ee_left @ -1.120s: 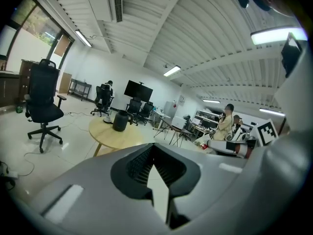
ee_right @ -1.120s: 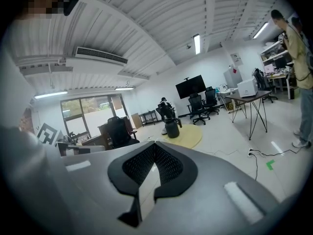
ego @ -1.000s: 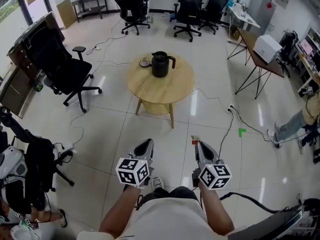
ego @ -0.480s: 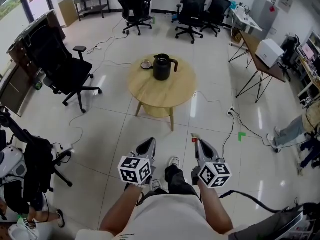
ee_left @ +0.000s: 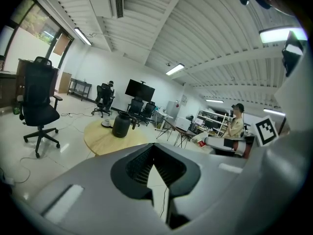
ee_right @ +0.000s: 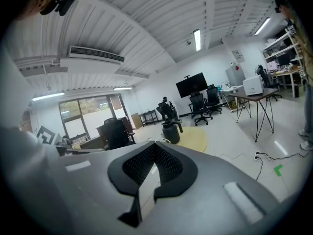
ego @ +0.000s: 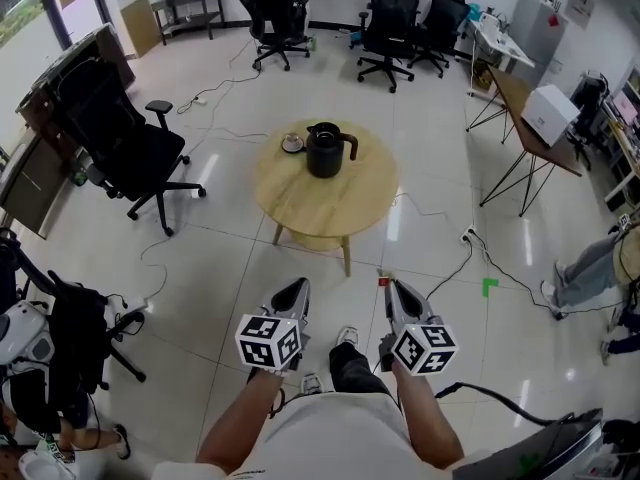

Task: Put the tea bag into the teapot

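The step in hand is the approach. Both grippers are well apart from the tabletop (ego: 330, 193), so the job now is to close in on it. The left gripper (ego: 292, 288) and right gripper (ego: 391, 290) are held low and side by side, each with its jaws pressed together on nothing.

To do it well, I would walk straight to the near edge and mind the cables (ego: 452, 264) trailing over the floor (ego: 220, 258). I would part one gripper's jaws only once it is near the dish (ego: 292, 144).

The teapot (ego: 324, 151) stands upright toward the far side of the tabletop, handle to the right, with the dish just beside it on the left. The tea bag is too small to make out, though it likely lies on that dish. Whether the lid is on cannot be told.

The tabletop is round and of pale wood. The room is an office with glossy tiles. A chair (ego: 120, 133) stands at the left and a desk (ego: 525, 103) with a box (ego: 553, 116) at the right. A person's legs (ego: 590, 268) show at the right edge.
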`<state>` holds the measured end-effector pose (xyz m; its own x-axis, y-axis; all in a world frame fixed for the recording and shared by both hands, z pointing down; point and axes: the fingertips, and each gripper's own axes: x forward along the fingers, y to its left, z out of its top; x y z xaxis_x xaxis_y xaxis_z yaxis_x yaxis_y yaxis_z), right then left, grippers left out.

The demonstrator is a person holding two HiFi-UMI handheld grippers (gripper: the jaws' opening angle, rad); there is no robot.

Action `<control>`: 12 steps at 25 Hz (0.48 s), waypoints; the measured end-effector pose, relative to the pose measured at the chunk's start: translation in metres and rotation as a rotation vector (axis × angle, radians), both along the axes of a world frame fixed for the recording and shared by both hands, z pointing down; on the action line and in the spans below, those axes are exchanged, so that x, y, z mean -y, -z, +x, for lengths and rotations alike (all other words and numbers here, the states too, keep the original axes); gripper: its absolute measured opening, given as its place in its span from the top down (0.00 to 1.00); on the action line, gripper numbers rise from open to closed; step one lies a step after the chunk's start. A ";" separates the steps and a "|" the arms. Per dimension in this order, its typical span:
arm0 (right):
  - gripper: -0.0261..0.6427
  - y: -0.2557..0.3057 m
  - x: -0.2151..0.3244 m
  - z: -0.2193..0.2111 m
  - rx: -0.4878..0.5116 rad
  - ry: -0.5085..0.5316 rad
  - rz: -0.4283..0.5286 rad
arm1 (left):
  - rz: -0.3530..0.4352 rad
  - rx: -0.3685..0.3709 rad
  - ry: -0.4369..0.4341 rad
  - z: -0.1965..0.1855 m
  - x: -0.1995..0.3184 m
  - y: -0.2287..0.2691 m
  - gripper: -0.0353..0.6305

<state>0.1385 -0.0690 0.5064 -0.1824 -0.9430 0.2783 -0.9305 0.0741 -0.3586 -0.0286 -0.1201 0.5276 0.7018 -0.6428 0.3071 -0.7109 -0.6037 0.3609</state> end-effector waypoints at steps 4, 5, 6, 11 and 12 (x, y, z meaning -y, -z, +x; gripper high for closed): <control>0.96 -0.003 0.034 0.011 0.021 0.016 -0.006 | -0.006 0.008 0.020 0.010 0.029 -0.001 0.93; 0.96 -0.003 0.043 0.014 0.023 0.020 -0.005 | -0.007 0.009 0.025 0.013 0.036 -0.001 0.93; 0.96 -0.003 0.051 0.018 0.025 0.025 -0.003 | -0.008 0.011 0.030 0.016 0.044 -0.001 0.93; 0.96 -0.002 0.090 0.037 0.031 0.054 0.000 | 0.001 0.019 0.065 0.033 0.082 0.003 0.93; 0.96 -0.001 0.098 0.041 0.033 0.059 0.000 | 0.004 0.020 0.072 0.036 0.089 0.005 0.93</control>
